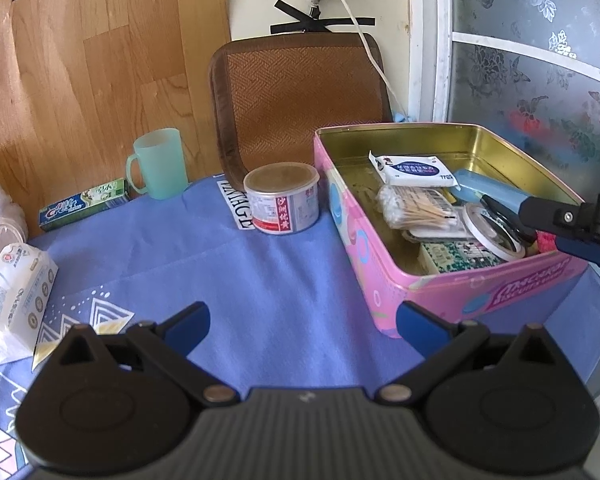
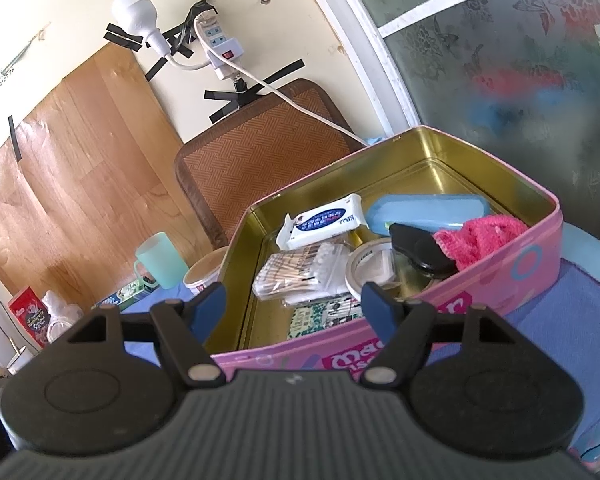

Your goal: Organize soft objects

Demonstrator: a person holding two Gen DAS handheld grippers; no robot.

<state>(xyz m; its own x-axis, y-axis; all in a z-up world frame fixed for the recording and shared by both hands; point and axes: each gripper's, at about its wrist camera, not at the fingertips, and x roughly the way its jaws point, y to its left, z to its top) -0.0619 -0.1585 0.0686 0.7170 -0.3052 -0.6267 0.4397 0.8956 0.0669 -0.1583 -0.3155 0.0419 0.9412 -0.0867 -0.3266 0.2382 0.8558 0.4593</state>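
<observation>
A pink tin box (image 1: 452, 280) stands open on the blue tablecloth at the right; it also shows in the right wrist view (image 2: 512, 256). Inside lie a white tissue pack (image 2: 324, 222), a bag of cotton swabs (image 2: 300, 272), a tape roll (image 2: 370, 272), a blue case (image 2: 428, 210) and a pink fluffy cloth (image 2: 480, 240). A white tissue pack (image 1: 14, 300) lies on the table at the left. My left gripper (image 1: 302, 328) is open and empty above the cloth, left of the tin. My right gripper (image 2: 294, 310) is open and empty over the tin's near wall.
A can (image 1: 282, 198), a green mug (image 1: 160, 164) and a toothpaste box (image 1: 84, 204) stand at the back of the table. A woven chair back (image 1: 300, 96) is behind them. A window (image 1: 540, 60) is at the right. The right gripper (image 1: 572, 228) reaches in beside the tin.
</observation>
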